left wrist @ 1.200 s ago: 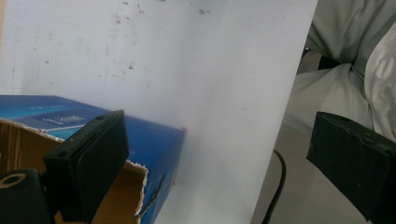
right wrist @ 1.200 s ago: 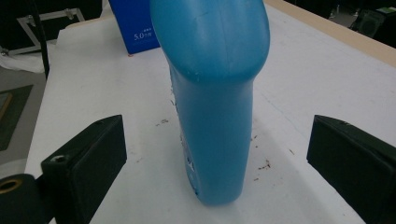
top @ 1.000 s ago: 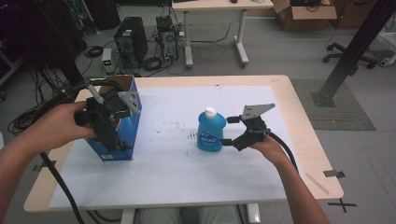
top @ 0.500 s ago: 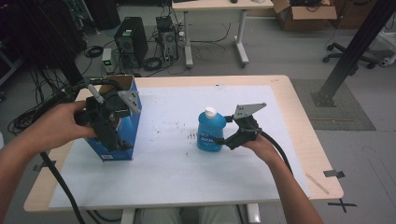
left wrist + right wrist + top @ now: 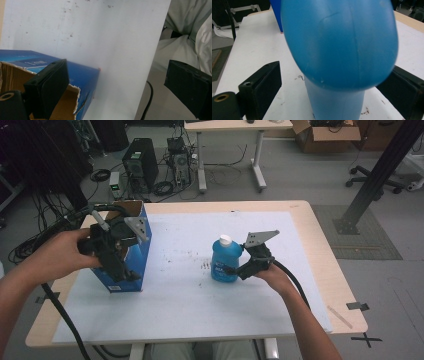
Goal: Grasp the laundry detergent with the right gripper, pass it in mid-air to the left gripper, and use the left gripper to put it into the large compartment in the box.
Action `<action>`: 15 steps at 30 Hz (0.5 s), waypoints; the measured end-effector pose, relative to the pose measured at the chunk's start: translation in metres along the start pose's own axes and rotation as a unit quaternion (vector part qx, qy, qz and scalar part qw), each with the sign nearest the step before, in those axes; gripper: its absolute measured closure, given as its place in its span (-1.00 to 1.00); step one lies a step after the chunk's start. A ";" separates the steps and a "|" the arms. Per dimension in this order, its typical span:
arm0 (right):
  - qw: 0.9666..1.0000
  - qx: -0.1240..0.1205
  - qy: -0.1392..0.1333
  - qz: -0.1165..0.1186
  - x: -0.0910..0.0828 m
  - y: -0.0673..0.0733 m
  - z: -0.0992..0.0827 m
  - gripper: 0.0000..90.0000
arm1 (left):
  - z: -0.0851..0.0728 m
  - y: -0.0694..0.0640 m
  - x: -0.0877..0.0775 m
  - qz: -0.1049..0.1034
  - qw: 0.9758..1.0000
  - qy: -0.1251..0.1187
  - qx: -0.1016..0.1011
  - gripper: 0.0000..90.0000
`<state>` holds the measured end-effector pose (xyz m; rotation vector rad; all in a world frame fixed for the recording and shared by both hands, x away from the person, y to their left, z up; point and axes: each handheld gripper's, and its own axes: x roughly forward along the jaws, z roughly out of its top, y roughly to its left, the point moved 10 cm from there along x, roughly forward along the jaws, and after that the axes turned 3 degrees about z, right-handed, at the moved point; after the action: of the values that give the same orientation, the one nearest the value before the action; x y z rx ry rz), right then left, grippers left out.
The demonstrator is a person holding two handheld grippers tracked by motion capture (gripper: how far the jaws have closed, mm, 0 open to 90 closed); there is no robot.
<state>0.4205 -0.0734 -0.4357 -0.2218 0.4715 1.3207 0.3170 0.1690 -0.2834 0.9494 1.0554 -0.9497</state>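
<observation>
Bottle [image 5: 226, 260]: blue plastic, white cap, rounded shoulder over a narrower body, upright near the middle of the white surface [image 5: 190, 305]. Right gripper [image 5: 239, 268] has its jaws spread at either side of the bottle and just closing in, left pad visibly clear of the plastic. Farther left, left gripper [image 5: 116, 251] sits at the torn rim of an open blue box [image 5: 135, 262], jaws spread wide, one inside.

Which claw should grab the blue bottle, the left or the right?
The right claw. Its jaws already stand on either side of the blue bottle, closing in but with a gap showing on one side. The left claw is busy at the blue box.
</observation>
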 end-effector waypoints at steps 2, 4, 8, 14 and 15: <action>1.000 0.001 0.000 -0.001 0.001 0.000 0.000 -0.83 | 0.000 0.000 0.000 0.001 1.000 -0.001 0.000 -0.87; 1.000 0.000 0.000 0.000 0.002 0.000 0.000 -0.82 | -0.001 0.000 0.000 0.000 1.000 0.000 -0.001 -0.87; 1.000 0.001 -0.002 -0.001 0.004 -0.001 0.000 -0.80 | 0.000 0.000 0.000 0.001 1.000 -0.001 0.000 -0.87; 1.000 -0.001 0.001 0.001 0.006 -0.001 -0.001 -0.73 | -0.001 0.000 0.001 -0.001 1.000 0.000 -0.001 -0.87; 1.000 -0.003 0.000 0.001 0.005 -0.001 -0.001 -0.71 | -0.001 0.000 0.001 -0.001 1.000 -0.001 -0.002 -0.87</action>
<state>0.4223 -0.0692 -0.4391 -0.2268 0.4680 1.3241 0.3174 0.1697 -0.2843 0.9450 1.0566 -0.9491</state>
